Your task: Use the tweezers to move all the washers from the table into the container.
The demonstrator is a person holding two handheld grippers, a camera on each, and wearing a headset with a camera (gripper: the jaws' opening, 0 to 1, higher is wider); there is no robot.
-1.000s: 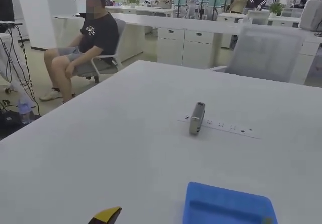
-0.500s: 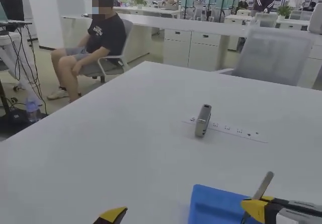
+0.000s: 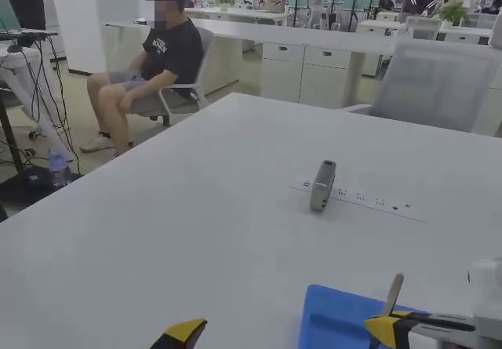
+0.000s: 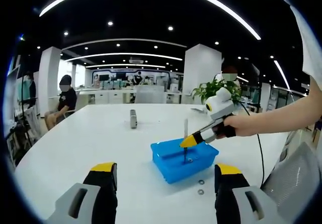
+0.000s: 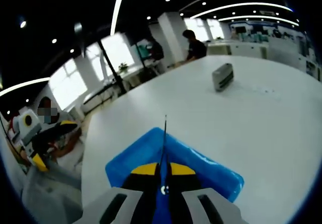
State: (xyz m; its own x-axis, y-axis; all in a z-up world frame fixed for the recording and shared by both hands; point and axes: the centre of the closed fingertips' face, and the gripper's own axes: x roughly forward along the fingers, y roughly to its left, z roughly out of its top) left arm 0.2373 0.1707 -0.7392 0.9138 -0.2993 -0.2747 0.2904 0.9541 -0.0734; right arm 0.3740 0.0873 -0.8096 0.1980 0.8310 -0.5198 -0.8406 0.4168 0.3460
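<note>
The blue container (image 4: 183, 158) sits on the white table (image 3: 196, 223), and two small washers (image 4: 201, 182) lie on the table just in front of it. My right gripper (image 4: 188, 142), in a person's hand, is shut on the thin metal tweezers (image 4: 185, 138), whose tip points down into the container. Along its own jaws, my right gripper (image 5: 162, 171) holds the tweezers (image 5: 164, 138) above the container (image 5: 146, 156). My left gripper (image 4: 165, 168) stands open, apart from the container, with nothing between its jaws. In the head view the tweezers (image 3: 392, 294) rise over the container (image 3: 329, 321).
A grey oblong device (image 3: 322, 184) lies mid-table on a flush power strip (image 3: 369, 201). A person sits on a chair (image 3: 157, 59) past the table's far left edge. A grey office chair (image 3: 439, 82) stands behind the table. A potted plant (image 4: 214, 89) stands at the far end.
The right gripper with the tweezers has come into the head view from the lower right and now hangs over the blue container. The head camera has shifted a little.
</note>
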